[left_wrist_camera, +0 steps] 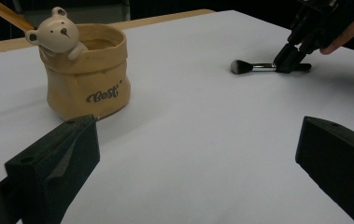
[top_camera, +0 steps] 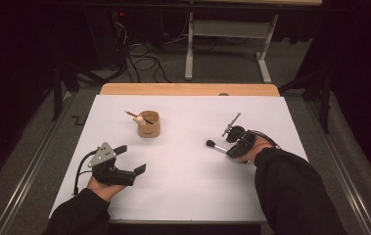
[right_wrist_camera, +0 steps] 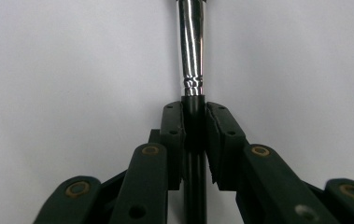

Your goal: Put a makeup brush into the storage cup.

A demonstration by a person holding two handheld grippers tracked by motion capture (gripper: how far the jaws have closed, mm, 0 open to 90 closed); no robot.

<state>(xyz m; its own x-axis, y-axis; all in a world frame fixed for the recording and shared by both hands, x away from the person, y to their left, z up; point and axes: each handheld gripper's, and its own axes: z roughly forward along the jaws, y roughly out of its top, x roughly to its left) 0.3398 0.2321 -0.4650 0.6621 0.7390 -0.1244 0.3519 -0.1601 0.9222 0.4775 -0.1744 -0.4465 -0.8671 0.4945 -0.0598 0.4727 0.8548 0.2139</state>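
Jaws on the right gripper are clamped on the black handle of a makeup brush, one pad each side, chrome ferrule running up to the top centre of the right gripper view. High view: right gripper sits right of centre, low over the white worktop, brush sticking out to its left with the dark bristle head pointing toward frame centre; the brush looks to lie on or just above the sheet, cannot tell which. Left gripper view has the same brush in the upper right, flat along the worktop, right gripper pinching its handle end, a fingertip visible at the far right edge. Left gripper is lower left in the high view, jaws spread wide with nothing between them, held off to the side by the person's left hand, grey plate on top. Tan bag-shaped pot stands upper centre-left in the high view, well apart from both grippers; a stick-like tool leans out of it to the upper left. Left gripper view shows the pot upper left, upright, a little bear figure on its rim, script lettering on the front.
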